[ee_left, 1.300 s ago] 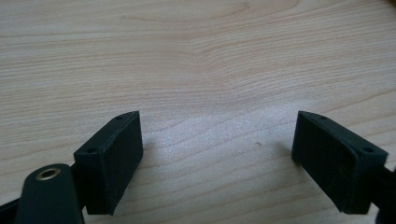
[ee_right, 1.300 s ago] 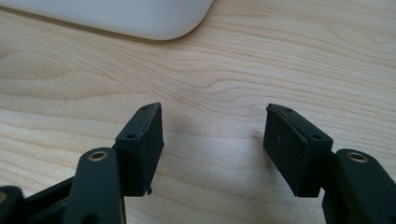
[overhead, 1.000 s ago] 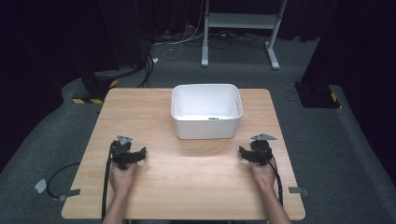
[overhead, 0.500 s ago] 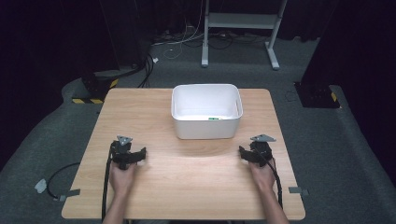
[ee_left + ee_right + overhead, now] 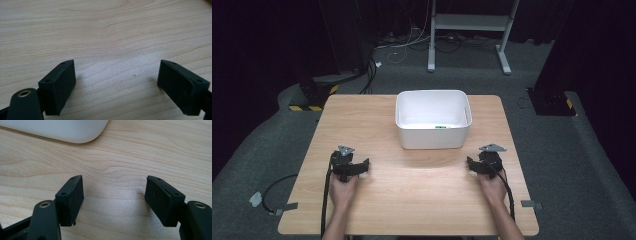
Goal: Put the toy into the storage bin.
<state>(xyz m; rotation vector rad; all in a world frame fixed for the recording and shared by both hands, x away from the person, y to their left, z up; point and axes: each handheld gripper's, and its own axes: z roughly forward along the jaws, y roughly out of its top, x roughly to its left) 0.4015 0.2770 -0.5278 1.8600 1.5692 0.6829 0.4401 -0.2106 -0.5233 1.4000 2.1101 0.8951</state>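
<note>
A white rectangular bin [image 5: 433, 119] stands at the middle back of the wooden table [image 5: 407, 185], with a small green item [image 5: 440, 127] inside by its near wall. My left gripper [image 5: 354, 167] rests on the table at the front left, held by a hand. In the left gripper view its jaws are wide apart over bare wood, and my left gripper [image 5: 117, 83] is open and empty. My right gripper [image 5: 476, 165] rests at the front right. It is also open, my right gripper [image 5: 114, 200] holding nothing, with the bin's rounded corner [image 5: 75, 131] just ahead.
The table's edges drop to grey carpet all round. A cable [image 5: 272, 192] lies on the floor at the left, and cables trail from both grippers. A white metal stand [image 5: 469, 30] and black equipment [image 5: 552, 95] sit behind the table.
</note>
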